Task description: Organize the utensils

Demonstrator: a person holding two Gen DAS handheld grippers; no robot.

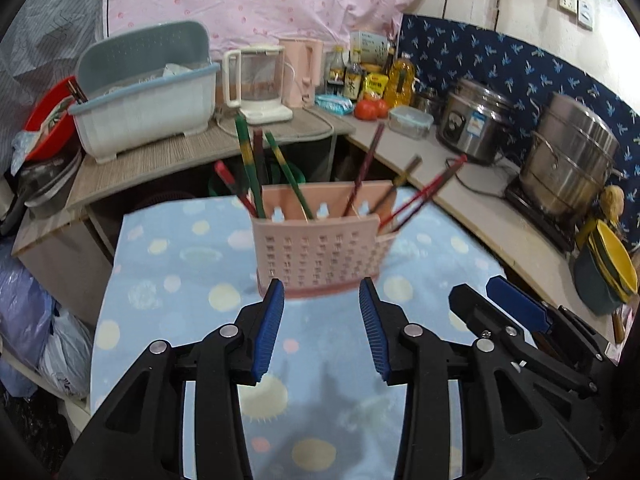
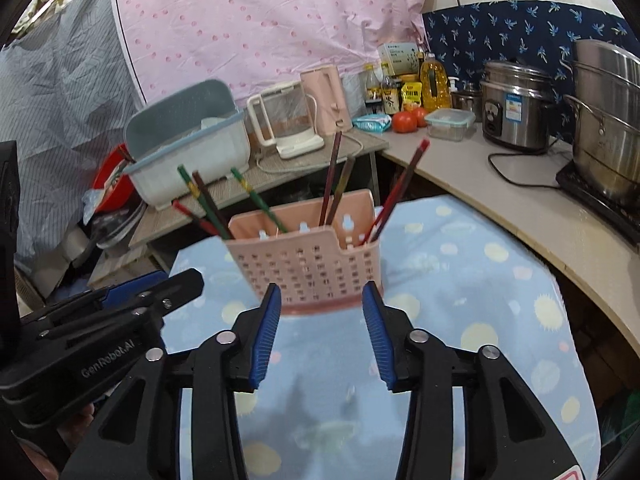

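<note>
1. While both claws hang over the near part of the table (image 1: 168, 276), its blue dotted cloth carries a pink utensil holder (image 1: 320, 252) close to the far edge, about midway along it.
2. In the holder's left end lean a red chopstick (image 1: 230, 184), two green chopsticks (image 1: 246, 160) and a dark one between them, tilted toward the far left corner.
3. In the middle compartments stand two dark brownish chopsticks (image 1: 368, 164), tilted right.
4. At the right end a red pair of chopsticks (image 1: 424, 196) leans out over the holder's right wall.
5. The left claw (image 1: 322, 308) has its blue pads apart with nothing between them; the holder's base shows just beyond its tips, not touched.
6. The right claw (image 2: 320, 304) also stands apart and empty, short of the holder (image 2: 316, 260).
7. From the right wrist view, the left claw lies low at the left; from the left wrist view, the right claw lies near the table's right edge.
</note>
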